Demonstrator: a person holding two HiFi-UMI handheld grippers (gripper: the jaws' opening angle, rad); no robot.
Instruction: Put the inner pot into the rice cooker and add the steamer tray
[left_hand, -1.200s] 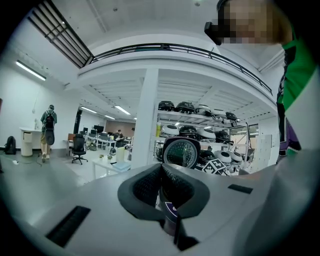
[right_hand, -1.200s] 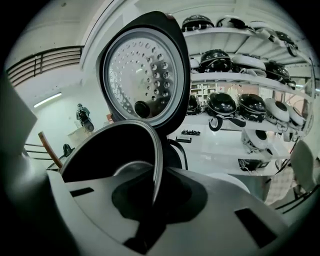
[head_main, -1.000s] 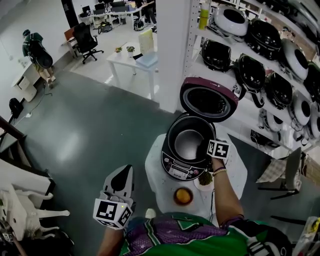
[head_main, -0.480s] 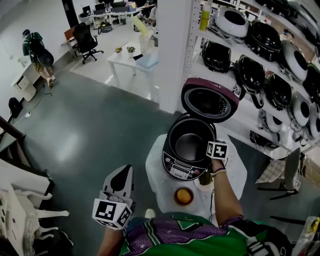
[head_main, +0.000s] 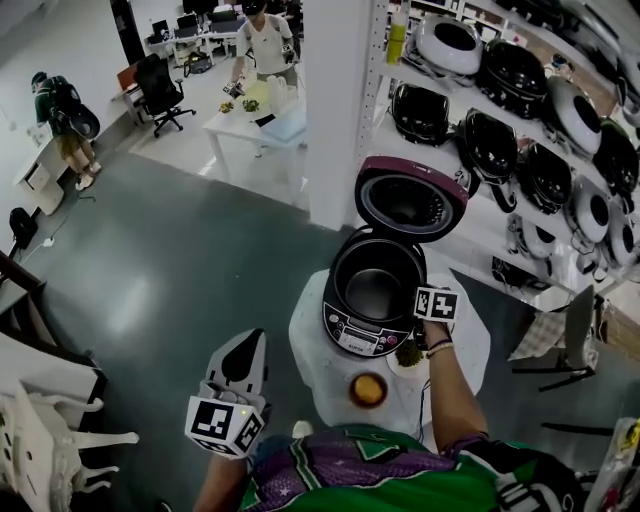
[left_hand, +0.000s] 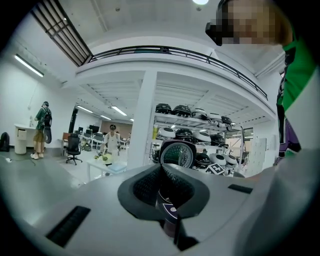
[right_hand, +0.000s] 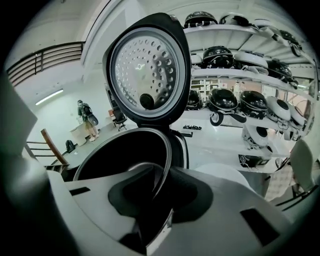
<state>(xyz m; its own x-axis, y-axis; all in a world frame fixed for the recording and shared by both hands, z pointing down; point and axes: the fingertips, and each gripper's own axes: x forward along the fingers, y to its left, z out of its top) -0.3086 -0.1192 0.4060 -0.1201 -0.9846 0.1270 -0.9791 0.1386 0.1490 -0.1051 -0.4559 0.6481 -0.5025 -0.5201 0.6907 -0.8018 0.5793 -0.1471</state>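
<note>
The maroon rice cooker (head_main: 352, 335) stands open on a small round white table (head_main: 310, 345), its lid (head_main: 410, 200) tipped up and back. The metal inner pot (head_main: 378, 290) sits inside it. My right gripper (head_main: 423, 291) is at the cooker's right rim. Its jaws are opening, and the pot's thin rim (right_hand: 142, 166) runs between them with space on both sides. My left gripper (head_main: 244, 342) hangs low at the left, well away from the table. It is shut and holds nothing. I cannot pick out a steamer tray.
A small orange bowl (head_main: 367, 390) and a plate with something green (head_main: 408, 355) lie on the table in front of the cooker. White shelves (head_main: 520, 150) full of rice cookers stand behind and to the right. A person stands at a far white table (head_main: 262, 120).
The right gripper has eased slightly outward at the cooker's right rim. The left gripper has kept still. A person has come into view at the far white table.
</note>
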